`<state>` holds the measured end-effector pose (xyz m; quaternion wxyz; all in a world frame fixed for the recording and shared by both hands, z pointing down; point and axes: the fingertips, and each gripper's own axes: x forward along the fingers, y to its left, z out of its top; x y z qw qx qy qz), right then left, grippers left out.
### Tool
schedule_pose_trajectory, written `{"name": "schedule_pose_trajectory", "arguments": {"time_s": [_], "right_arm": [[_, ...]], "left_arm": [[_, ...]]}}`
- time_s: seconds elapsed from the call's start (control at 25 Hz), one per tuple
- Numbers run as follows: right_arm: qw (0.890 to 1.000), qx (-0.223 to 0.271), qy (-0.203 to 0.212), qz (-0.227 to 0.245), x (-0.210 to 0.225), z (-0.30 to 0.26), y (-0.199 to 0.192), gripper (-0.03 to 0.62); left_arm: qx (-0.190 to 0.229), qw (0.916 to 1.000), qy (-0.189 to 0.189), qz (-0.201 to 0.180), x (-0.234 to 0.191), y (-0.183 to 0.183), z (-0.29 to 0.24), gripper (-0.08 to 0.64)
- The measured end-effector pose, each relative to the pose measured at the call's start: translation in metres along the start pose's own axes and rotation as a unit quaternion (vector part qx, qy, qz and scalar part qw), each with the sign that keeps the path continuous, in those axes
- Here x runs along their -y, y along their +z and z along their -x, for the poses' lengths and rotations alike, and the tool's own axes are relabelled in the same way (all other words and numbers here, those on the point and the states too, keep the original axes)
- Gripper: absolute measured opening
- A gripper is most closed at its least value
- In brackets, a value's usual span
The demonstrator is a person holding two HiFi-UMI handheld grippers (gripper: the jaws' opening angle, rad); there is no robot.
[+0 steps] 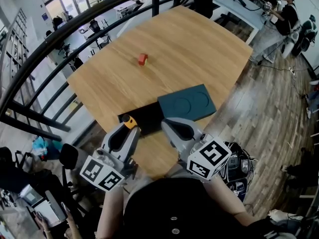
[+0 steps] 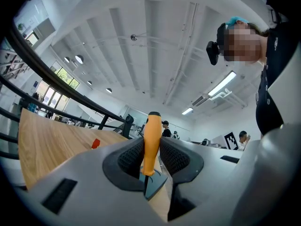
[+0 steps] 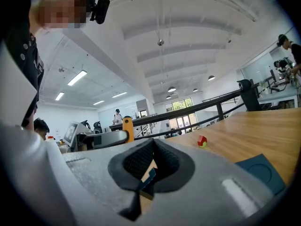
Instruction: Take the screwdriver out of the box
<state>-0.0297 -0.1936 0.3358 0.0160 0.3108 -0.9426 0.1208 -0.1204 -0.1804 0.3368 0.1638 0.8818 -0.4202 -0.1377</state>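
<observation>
My left gripper point(image 1: 130, 127) is shut on a screwdriver with an orange handle point(image 1: 129, 121). In the left gripper view the orange handle point(image 2: 151, 142) stands upright between the ribbed pads, and its dark shaft runs down out of the jaws. The handle hangs over the near end of the box, whose black part point(image 1: 145, 117) and dark teal part point(image 1: 187, 103) with two round recesses lie on the wooden table point(image 1: 189, 49). My right gripper point(image 1: 167, 125) hovers by the teal part's near corner, shut with nothing in it. The right gripper view shows the handle point(image 3: 127, 126) at left.
A small red object point(image 1: 143, 59) sits alone further out on the table. A black railing point(image 1: 60, 39) curves along the table's far and left sides. A desk with a seated person point(image 1: 286, 11) stands at the upper right. Wooden floor point(image 1: 264, 108) lies to the right.
</observation>
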Motion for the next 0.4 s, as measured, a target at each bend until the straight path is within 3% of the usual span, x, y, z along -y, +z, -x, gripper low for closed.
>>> {"name": "schedule_pose_trajectory", "arguments": {"time_s": [0.4], "right_arm": [[1.000,-0.011,0.005,-0.002,0.0020,0.0012,-0.0067,-0.003]], "left_arm": [[-0.003,1.0000,-0.004,0.003,0.0035,-0.0060,-0.0047,0.118]]}}
